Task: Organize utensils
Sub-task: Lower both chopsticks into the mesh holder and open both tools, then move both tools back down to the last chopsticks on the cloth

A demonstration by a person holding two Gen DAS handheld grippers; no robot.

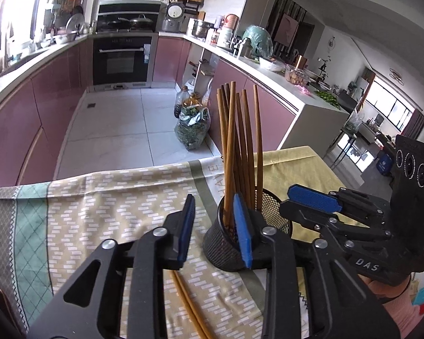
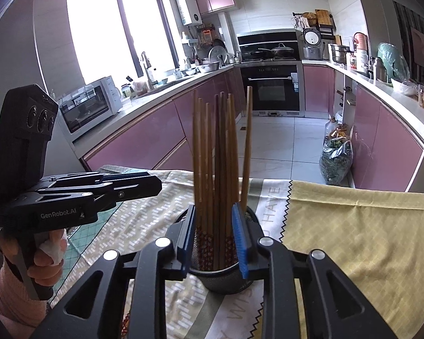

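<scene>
A black mesh holder (image 1: 220, 244) stands on the patterned cloth (image 1: 113, 212) with several brown chopsticks (image 1: 237, 141) upright in it. My left gripper (image 1: 215, 228) is open just left of the holder, its right pad against the rim, with nothing between the pads. Two loose chopsticks (image 1: 189, 302) lie on the cloth beneath it. In the right wrist view my right gripper (image 2: 214, 240) straddles the chopsticks (image 2: 217, 155) above the holder (image 2: 226, 281), pads slightly apart from the bundle. The right gripper (image 1: 285, 199) reaches the holder from the right, the left gripper (image 2: 155, 183) from the left.
The table's far edge (image 1: 127, 173) drops to a tiled kitchen floor (image 1: 121, 118). A yellow cloth (image 2: 353, 226) covers the right part of the table. A bag of greens (image 1: 192, 130) and a bottle sit on the floor by pink cabinets (image 2: 144, 135).
</scene>
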